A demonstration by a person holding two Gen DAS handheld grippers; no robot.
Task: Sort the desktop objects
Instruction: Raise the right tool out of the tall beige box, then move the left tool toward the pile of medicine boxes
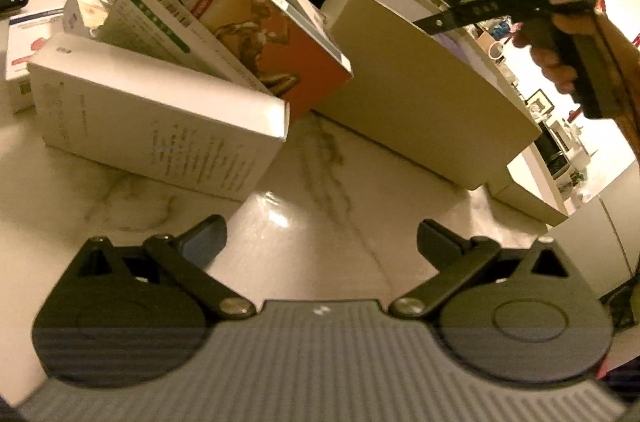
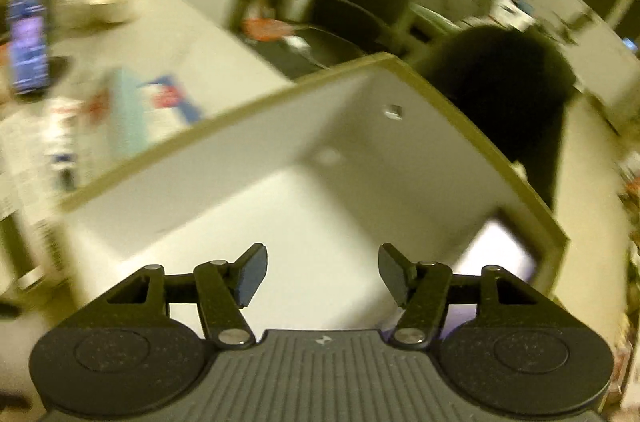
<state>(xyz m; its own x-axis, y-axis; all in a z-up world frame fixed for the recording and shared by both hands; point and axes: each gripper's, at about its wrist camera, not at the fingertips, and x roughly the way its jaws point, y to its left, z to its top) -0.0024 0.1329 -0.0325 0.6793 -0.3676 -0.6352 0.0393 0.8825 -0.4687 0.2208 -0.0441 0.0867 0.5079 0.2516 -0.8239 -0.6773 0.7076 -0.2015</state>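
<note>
While I watched the left wrist view, my left gripper (image 1: 322,242) stood with its jaws wide and nothing between them, only bare marble tabletop (image 1: 312,182) under the gap. Beyond the fingertips and to the left lay a white carton (image 1: 160,126) stuffed with medicine boxes, an orange-fronted box (image 1: 256,22) leaning out over its rim. Ahead and to the right, apart from the carton, sat the open beige storage box (image 1: 420,102). Above that box I saw my right hand (image 1: 560,54) holding the other gripper in the air.

On the right wrist view, badly blurred, my right gripper (image 2: 322,274) had its jaws parted and empty. The storage box's pale inside (image 2: 320,182) lay directly beneath them, and a flat pale-violet item (image 2: 496,254) rested in its right corner, off to the right of the jaws. Blurred packets (image 2: 120,118) lay outside the box to the left.
</note>
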